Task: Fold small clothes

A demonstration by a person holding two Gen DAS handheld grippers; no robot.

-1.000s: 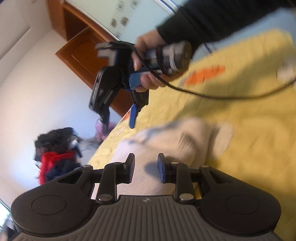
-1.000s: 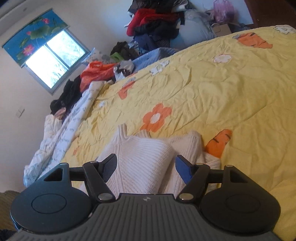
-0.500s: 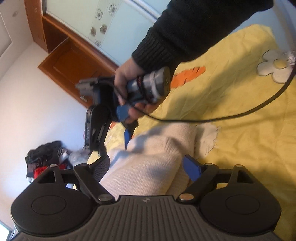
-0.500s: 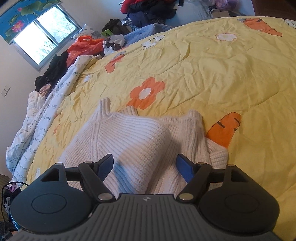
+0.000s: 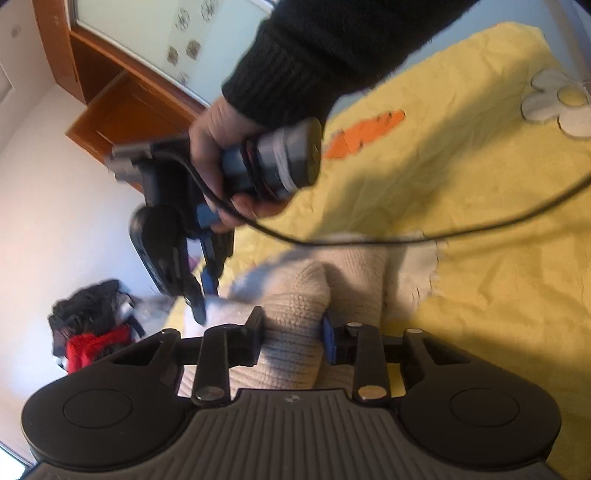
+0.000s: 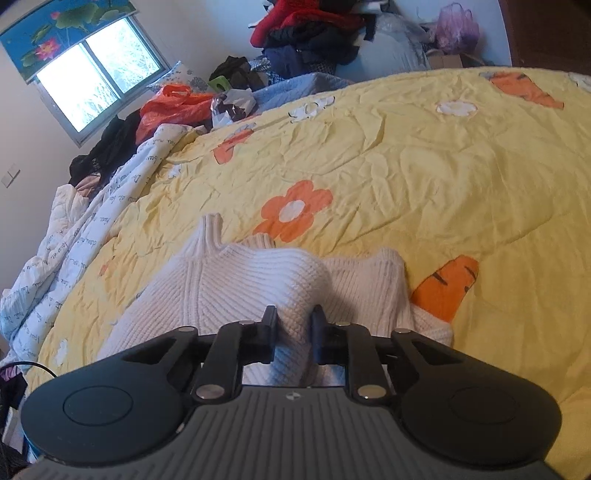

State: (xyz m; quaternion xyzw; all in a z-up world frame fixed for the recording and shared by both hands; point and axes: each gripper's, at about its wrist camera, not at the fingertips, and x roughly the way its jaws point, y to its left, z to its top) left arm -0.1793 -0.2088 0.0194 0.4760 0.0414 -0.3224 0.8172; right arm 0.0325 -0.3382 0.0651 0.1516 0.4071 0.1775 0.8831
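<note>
A small cream knit sweater (image 6: 236,280) lies partly folded on the yellow bedspread (image 6: 443,177). My right gripper (image 6: 294,330) is shut on a raised fold of the sweater near its front edge. In the left wrist view, my left gripper (image 5: 293,338) is shut on a thick fold of the same sweater (image 5: 295,295). The right gripper (image 5: 203,295) also shows there, held by a hand in a black sleeve, its fingertips down at the sweater's far edge.
A black cable (image 5: 480,225) hangs over the sweater. A white quilt (image 6: 66,251) and piles of clothes (image 6: 306,29) lie along the bed's far side. A wooden cabinet (image 5: 110,110) stands past the bed. Orange carrot and flower prints mark the bedspread.
Both grippers were open around the sweater half a second ago; both have now closed on folds of it. The right gripper has dropped lower onto the sweater.
</note>
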